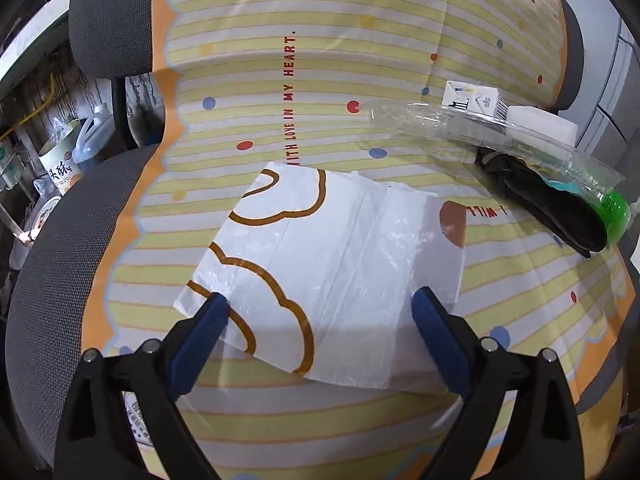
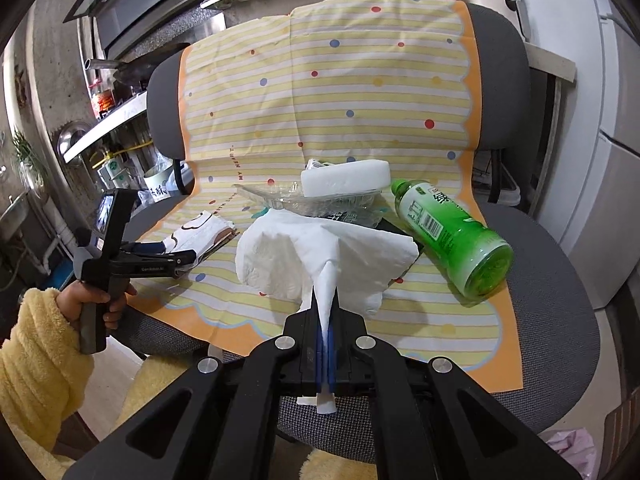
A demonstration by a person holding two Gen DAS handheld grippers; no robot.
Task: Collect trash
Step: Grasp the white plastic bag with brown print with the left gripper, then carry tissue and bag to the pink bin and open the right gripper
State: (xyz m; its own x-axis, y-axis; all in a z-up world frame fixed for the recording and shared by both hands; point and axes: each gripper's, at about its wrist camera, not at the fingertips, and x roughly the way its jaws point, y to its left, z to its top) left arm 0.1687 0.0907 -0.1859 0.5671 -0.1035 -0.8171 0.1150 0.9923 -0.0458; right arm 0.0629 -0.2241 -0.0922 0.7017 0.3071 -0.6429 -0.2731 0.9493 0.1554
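Note:
A flat white plastic tissue pack (image 1: 320,248) with brown cloud outlines lies on the striped cloth (image 1: 320,60) that covers a chair seat. My left gripper (image 1: 320,298) stands open just above the pack's near edge, one blue finger at each side and neither pressing on it. The right wrist view shows the same left gripper (image 2: 180,258) beside the pack (image 2: 200,232). My right gripper (image 2: 326,312) is shut on a white paper tissue (image 2: 320,252), which hangs spread out above the cloth. A green plastic bottle (image 2: 452,236) lies on its side at the right.
A white foam block (image 2: 346,178), a clear plastic tray (image 2: 280,196), a small carton (image 1: 472,98) and a black item (image 1: 548,204) are piled at the seat's back right. The grey chair (image 2: 560,280) has a padded backrest. A hand in a yellow sleeve (image 2: 40,340) holds the left gripper.

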